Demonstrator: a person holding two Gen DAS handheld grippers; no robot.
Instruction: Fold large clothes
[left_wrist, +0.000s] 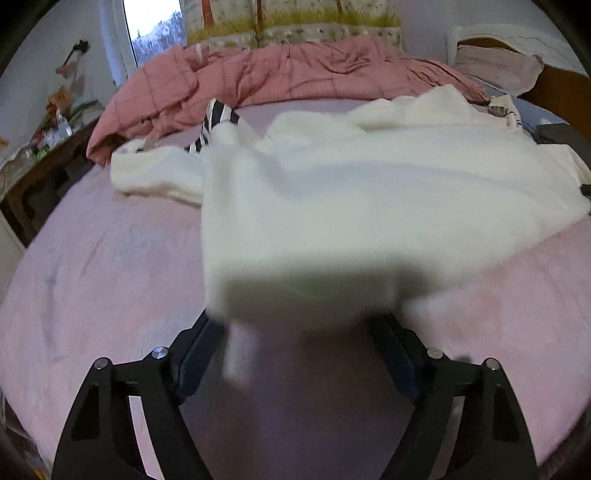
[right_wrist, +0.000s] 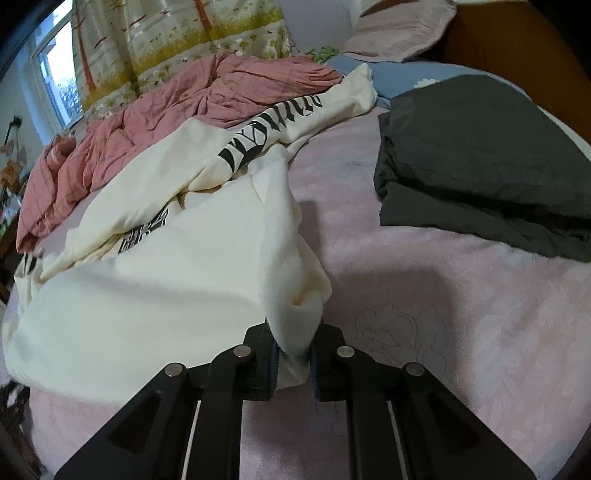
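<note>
Nearest us, the right gripper (right_wrist: 292, 360) clamps the cream sweatshirt (right_wrist: 177, 273)'s bunched hem; the left gripper (left_wrist: 295, 332) gapes at six o'clock. Soft, floppy: we'd grip hem corners.

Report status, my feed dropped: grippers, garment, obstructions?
Left gripper open over white sweater edge. Right gripper shut on sweater corner. Folded dark garment lies clear.

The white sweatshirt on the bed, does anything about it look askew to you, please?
Yes. The white sweatshirt lies rumpled on the pink sheet, one printed sleeve thrown onto the crumpled pink duvet. The dark garment beside it is folded.
</note>
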